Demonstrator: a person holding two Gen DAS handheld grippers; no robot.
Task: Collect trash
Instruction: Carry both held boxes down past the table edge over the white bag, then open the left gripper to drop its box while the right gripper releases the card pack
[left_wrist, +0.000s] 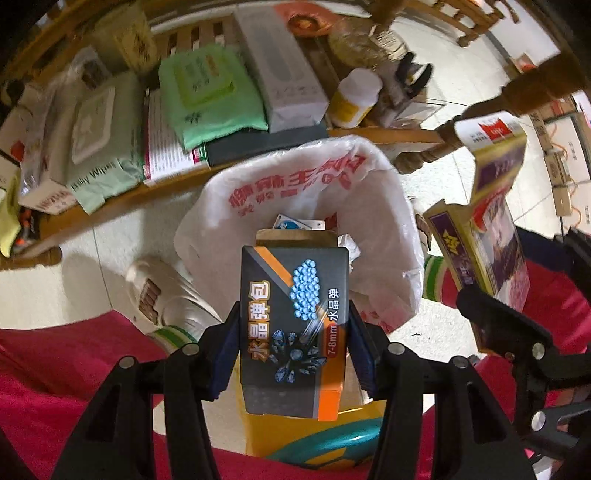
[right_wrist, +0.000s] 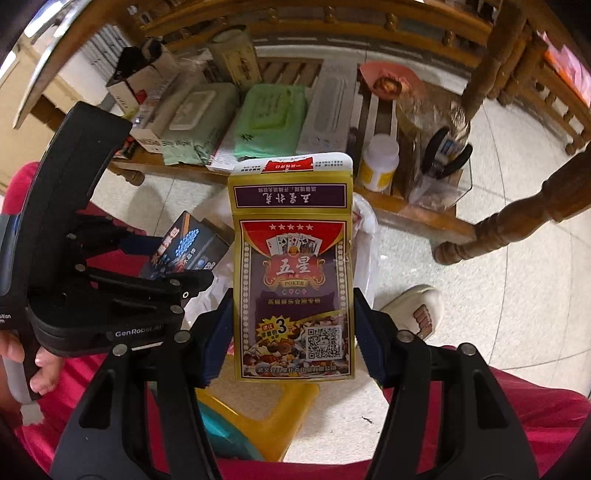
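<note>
Glossy cardboard boxes (left_wrist: 293, 325) (right_wrist: 293, 291), crinkled bag (left_wrist: 384, 229)

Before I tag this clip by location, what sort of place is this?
Most likely a home living room. A carved wooden table's lower shelf holds wet wipes and a pill bottle, a bag-lined bin stands on the tiled floor, and a foot wears a house slipper.

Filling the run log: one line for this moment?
left gripper: shut on black box, over bin bag | right gripper: shut on poker box | neither released
</note>
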